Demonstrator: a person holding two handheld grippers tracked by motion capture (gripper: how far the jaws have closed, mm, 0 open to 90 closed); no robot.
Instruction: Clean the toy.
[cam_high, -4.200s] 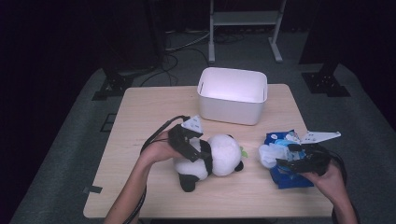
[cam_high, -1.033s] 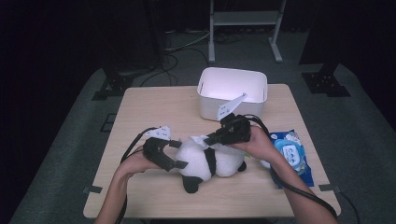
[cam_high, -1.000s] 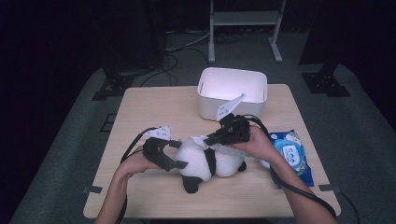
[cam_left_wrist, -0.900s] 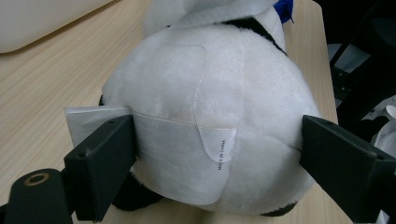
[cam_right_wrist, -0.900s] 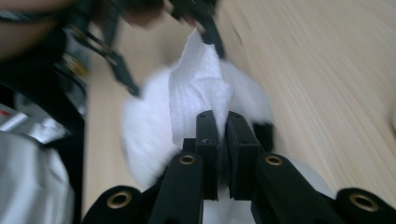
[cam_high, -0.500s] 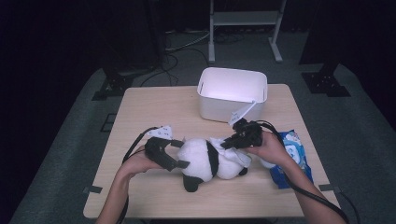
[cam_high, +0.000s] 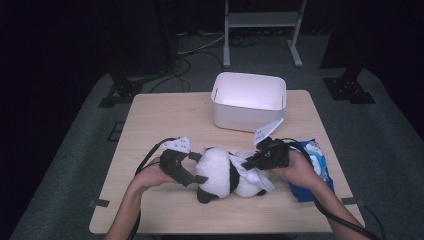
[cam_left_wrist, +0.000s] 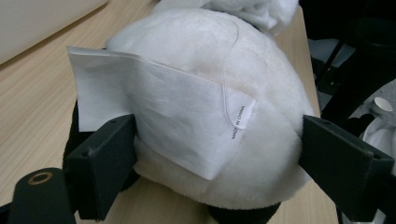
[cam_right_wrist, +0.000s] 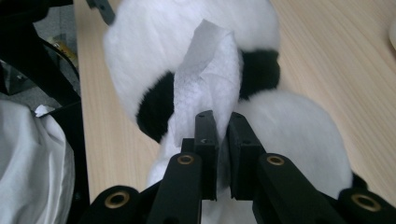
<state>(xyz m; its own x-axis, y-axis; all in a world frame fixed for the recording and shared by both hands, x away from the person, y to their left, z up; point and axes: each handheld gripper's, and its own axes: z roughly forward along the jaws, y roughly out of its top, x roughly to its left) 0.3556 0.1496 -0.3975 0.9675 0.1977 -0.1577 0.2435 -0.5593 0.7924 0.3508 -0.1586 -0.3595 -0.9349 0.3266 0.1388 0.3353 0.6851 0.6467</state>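
A black-and-white panda plush (cam_high: 220, 172) lies on its side on the wooden table (cam_high: 165, 120). My left gripper (cam_high: 197, 167) clamps its white rump from the left; in the left gripper view the jaws (cam_left_wrist: 215, 154) press into the plush (cam_left_wrist: 210, 56) on both sides, with its white sewn-in label (cam_left_wrist: 159, 107) under one pad. My right gripper (cam_high: 247, 164) is shut on a white wipe (cam_high: 256, 176) that drapes over the plush's right end. In the right gripper view the wipe (cam_right_wrist: 210, 70) rises from the closed jaws (cam_right_wrist: 223, 123) against the plush (cam_right_wrist: 140, 56).
A white rectangular bin (cam_high: 248, 100) stands at the back of the table, just behind the right hand. A blue wipes packet (cam_high: 315, 170) lies at the right, partly under the right hand. Cables trail from both grippers toward the front edge.
The right gripper has moved right and down with the wipe, from over the plush's middle to its right end. The left gripper has kept its hold in place.
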